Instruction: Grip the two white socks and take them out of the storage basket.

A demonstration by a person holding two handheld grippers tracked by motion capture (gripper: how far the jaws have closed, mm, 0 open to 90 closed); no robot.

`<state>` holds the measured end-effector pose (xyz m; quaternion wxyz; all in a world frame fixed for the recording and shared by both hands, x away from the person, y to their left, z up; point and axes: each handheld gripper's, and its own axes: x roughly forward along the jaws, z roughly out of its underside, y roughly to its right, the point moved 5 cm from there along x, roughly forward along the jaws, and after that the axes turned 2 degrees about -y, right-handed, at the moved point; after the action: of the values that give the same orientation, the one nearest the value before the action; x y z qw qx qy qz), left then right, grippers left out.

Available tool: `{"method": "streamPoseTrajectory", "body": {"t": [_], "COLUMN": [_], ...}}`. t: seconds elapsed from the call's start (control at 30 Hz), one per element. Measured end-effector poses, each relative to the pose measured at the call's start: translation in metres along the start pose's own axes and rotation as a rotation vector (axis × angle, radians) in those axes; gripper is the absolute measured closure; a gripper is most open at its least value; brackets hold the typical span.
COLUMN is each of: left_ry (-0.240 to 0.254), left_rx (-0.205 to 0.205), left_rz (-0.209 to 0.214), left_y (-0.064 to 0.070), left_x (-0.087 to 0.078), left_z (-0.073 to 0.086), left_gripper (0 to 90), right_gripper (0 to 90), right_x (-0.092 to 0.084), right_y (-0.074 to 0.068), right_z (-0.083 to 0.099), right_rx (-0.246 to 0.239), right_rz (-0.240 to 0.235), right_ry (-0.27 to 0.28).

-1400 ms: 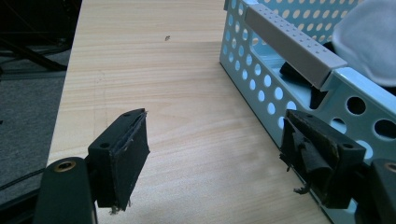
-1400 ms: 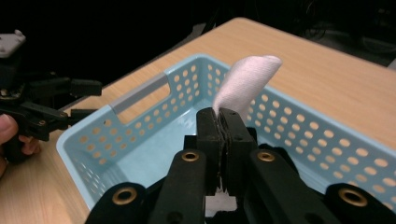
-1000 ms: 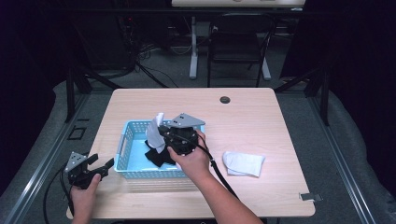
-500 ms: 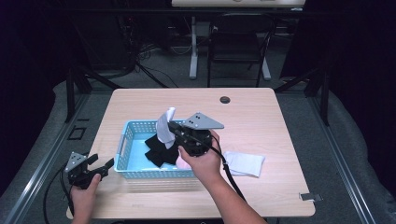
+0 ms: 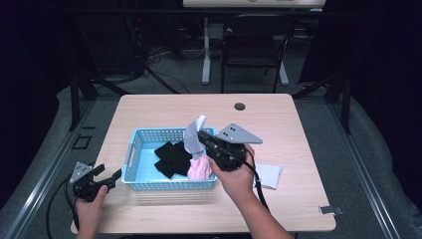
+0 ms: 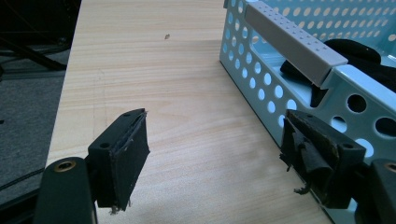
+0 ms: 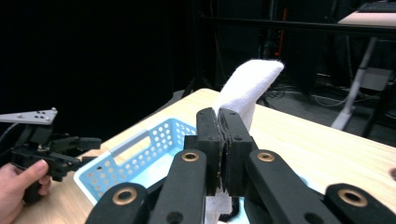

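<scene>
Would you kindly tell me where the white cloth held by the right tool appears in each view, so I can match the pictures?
High view: the white cloth stands up at centre, above the blue basket, clamped in the right tool.
Left gripper view: not in it; the basket's wall fills the upper right.
Right gripper view: the cloth rises at centre from between the shut jaws.
Shared landmark: the blue basket.
</scene>
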<state>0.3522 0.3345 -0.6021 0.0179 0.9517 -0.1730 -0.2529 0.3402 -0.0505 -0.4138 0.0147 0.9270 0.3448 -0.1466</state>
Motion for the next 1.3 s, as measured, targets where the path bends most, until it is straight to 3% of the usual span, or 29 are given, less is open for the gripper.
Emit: {"method": "streamPoseTrajectory", "body": {"t": [0.4, 0.63, 0.9, 1.3], "left_ry": [-0.008, -0.01, -0.011, -0.005], "left_rx": [0.004, 0.005, 0.006, 0.005], "left_rz": [-0.003, -0.004, -0.005, -0.006], "left_y": [0.0, 0.001, 0.0, 0.0], "left_x": [0.0, 0.0, 0.0, 0.0], "left_z": [0.0, 0.0, 0.0, 0.0], "left_gripper": [23.1, 23.2, 23.2, 23.2], "right_gripper": [87.9, 87.9, 87.9, 87.8], "right_x": [-0.047, -0.063, -0.07, -0.063], "right_y": [0.031, 0.048, 0.061, 0.079], "right_z": [0.017, 0.036, 0.06, 0.104], "right_rx": [0.0, 0.022, 0.024, 0.082], "right_rz": [0.102, 0.164, 0.222, 0.266], "right_ry": [-0.008, -0.021, -0.053, -0.134]}}
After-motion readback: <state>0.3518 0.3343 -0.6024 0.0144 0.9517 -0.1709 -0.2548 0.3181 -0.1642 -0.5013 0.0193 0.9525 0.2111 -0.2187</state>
